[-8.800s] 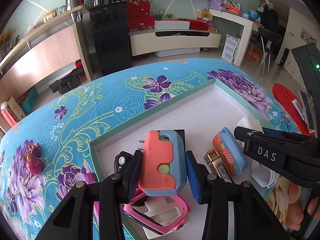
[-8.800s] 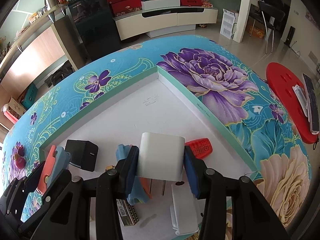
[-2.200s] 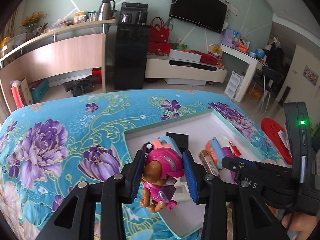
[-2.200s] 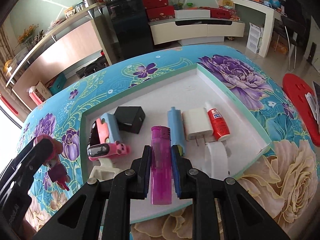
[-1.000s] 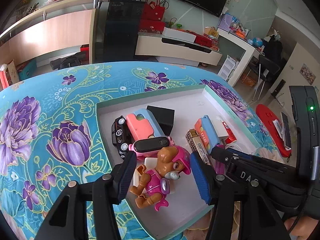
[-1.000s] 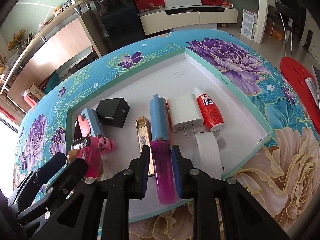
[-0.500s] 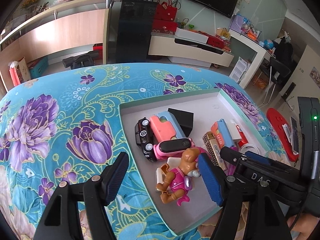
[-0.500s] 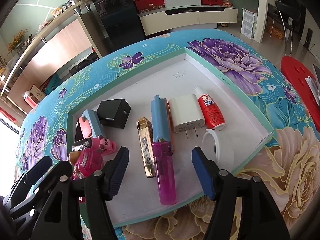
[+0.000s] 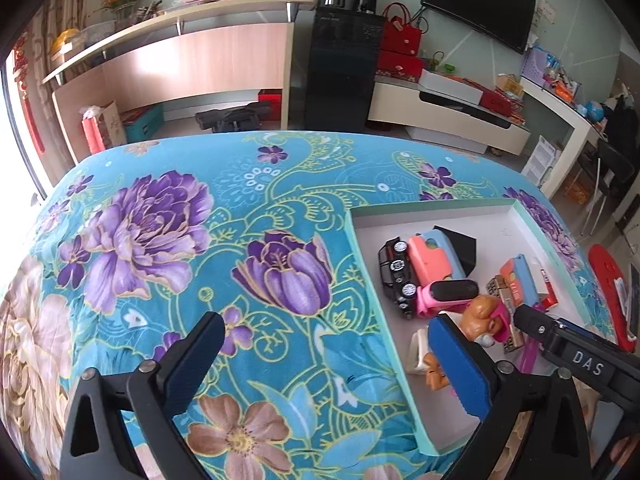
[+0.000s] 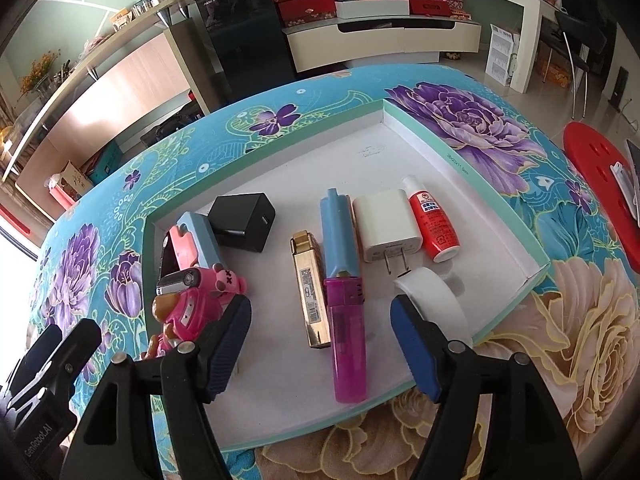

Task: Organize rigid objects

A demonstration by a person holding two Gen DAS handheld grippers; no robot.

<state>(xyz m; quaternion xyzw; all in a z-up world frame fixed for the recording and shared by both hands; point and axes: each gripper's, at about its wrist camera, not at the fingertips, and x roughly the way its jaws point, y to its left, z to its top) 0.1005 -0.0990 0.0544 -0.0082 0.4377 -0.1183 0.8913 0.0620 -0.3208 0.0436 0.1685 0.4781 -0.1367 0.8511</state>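
Two views logged. Left wrist view: we see the left gripper (image 9: 324, 364) over the floral tablecloth (image 9: 160, 240) at lower centre, jaws opening and spread wide, nothing between them. The white tray (image 9: 362, 272) sits at right of frame; inside it lie a black toy car (image 9: 394, 276), a pink watch (image 9: 444, 294) and a pup figure (image 9: 486, 320), the last partly hidden behind the right-hand finger (image 9: 456, 360). The right gripper's black body enters at lower right.

Right wrist view: we note the right gripper (image 10: 320, 344) at lower centre, jaws opening, pads clear of the purple lighter (image 10: 348, 344) lying between them on the tray floor. Beside it, left to right: gold lighter (image 10: 310, 292), blue case (image 10: 338, 236), white charger (image 10: 386, 226), red bottle (image 10: 434, 226). A tape roll (image 10: 436, 298) lies at the right finger; a black cube (image 10: 242, 222) sits at upper left of the tray.
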